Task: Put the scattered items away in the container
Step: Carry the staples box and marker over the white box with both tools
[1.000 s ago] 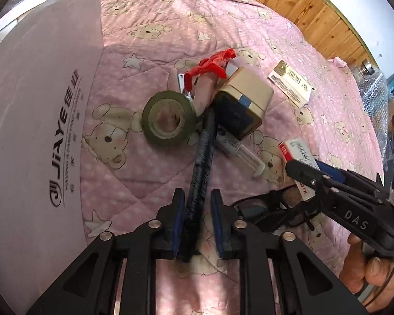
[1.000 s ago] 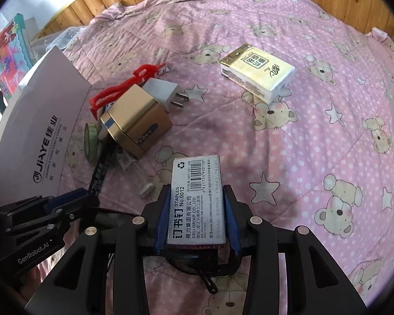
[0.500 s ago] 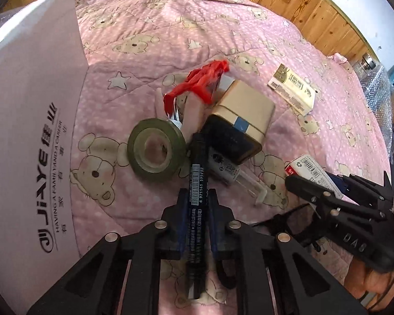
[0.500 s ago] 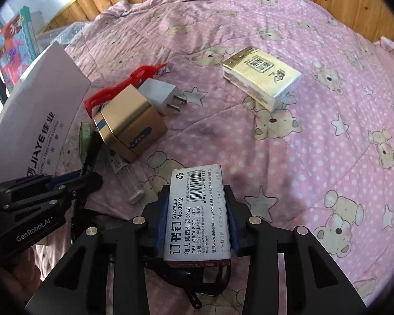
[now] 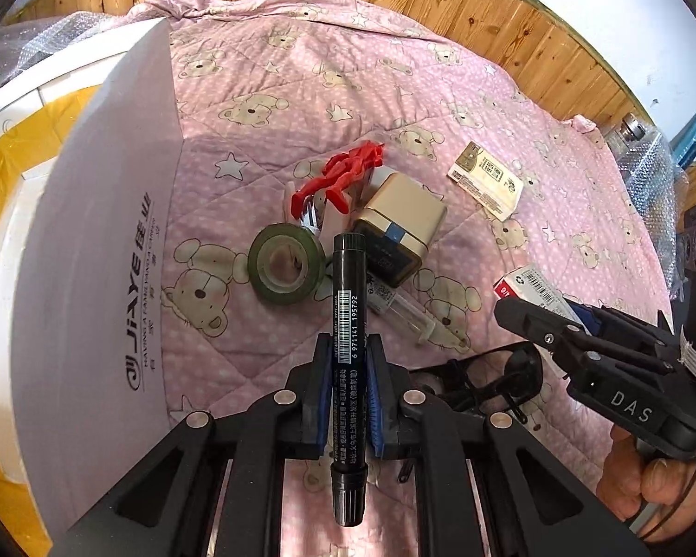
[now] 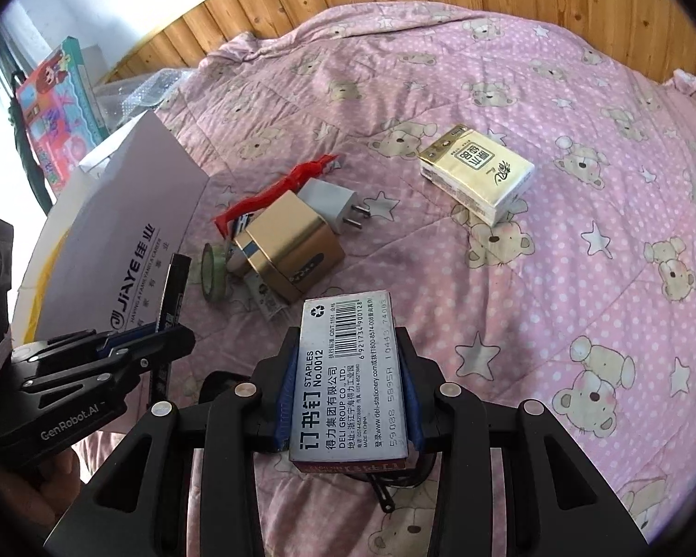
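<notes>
We have both loads in hand, so the step now is the carry to the container. Our left gripper (image 5: 348, 387) is clamped on the black marker (image 5: 346, 325), which lies along the fingers with ends sticking out front and back; our right gripper (image 6: 345, 399) is clamped across the staple box (image 6: 350, 378), label up. The container (image 5: 69, 241), a white box with its printed flap raised, sits at the left edge of the bed (image 5: 301, 83), just beside the pile.

To do this well, we should lift each item clear of the flap's top edge before swinging left, since the flap stands between us and the opening. We would take the marker in first, the left gripper being nearer, and keep the right one back so they do not collide. Release low inside.

Left on the quilt: the green tape roll (image 5: 285, 264), gold box (image 5: 401, 227), red clip (image 5: 343, 176), white plug (image 6: 331, 197), tissue pack (image 6: 478, 171) and black glasses (image 5: 487, 378).
</notes>
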Available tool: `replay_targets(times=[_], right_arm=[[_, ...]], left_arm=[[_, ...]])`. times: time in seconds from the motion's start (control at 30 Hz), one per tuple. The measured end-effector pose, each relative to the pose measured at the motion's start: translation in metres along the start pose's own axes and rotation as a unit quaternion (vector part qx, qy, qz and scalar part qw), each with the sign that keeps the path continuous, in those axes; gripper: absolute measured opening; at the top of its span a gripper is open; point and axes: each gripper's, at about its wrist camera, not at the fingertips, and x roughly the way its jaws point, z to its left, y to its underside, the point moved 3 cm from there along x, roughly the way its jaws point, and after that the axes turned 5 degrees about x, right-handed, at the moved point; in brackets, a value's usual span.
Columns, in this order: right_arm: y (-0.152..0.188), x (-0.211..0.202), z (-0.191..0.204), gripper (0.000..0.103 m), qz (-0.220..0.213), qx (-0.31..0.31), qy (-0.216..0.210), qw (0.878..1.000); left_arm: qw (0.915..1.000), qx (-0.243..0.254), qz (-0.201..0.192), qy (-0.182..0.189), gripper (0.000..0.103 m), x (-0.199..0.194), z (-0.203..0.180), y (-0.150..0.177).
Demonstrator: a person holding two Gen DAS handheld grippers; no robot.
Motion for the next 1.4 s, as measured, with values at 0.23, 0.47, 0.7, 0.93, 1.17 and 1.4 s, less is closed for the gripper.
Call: replay_targets(times=[0.23, 0.47, 0.7, 0.93, 1.17, 1.4], right_arm=[[0.007, -0.014, 0.02, 0.039, -0.008, -0.018, -0.009, 1.0], [0.014, -0.028, 0.04, 0.039, -0.015, -0.033, -0.016, 0.999], [0.015, -0.04, 0.066, 0.039, -0.024, -0.054, -0.024, 0.998], [0.011, -0.05, 0.089, 0.039, -0.03, -0.068, -0.033, 0.997], [0.004, -0.056, 0.116, 0.039, -0.034, -0.09, -0.039, 0.995], [-0.005, -0.059, 0.142, 0.039, -0.037, -0.11, -0.044, 0.992]], left_arm=[[0.9998, 0.001, -0.02, 0.002, 0.014, -0.019, -0.007, 0.001], [0.9988, 0.001, -0.047, 0.01, 0.014, -0.048, -0.011, 0.003], [0.9973, -0.002, -0.07, 0.021, 0.014, -0.075, -0.011, 0.005], [0.9947, -0.017, -0.098, 0.027, 0.014, -0.101, -0.001, 0.004], [0.9914, -0.038, -0.12, 0.033, 0.014, -0.124, 0.019, 0.004], [0.9887, -0.055, -0.134, 0.039, 0.014, -0.138, 0.039, 0.005]])
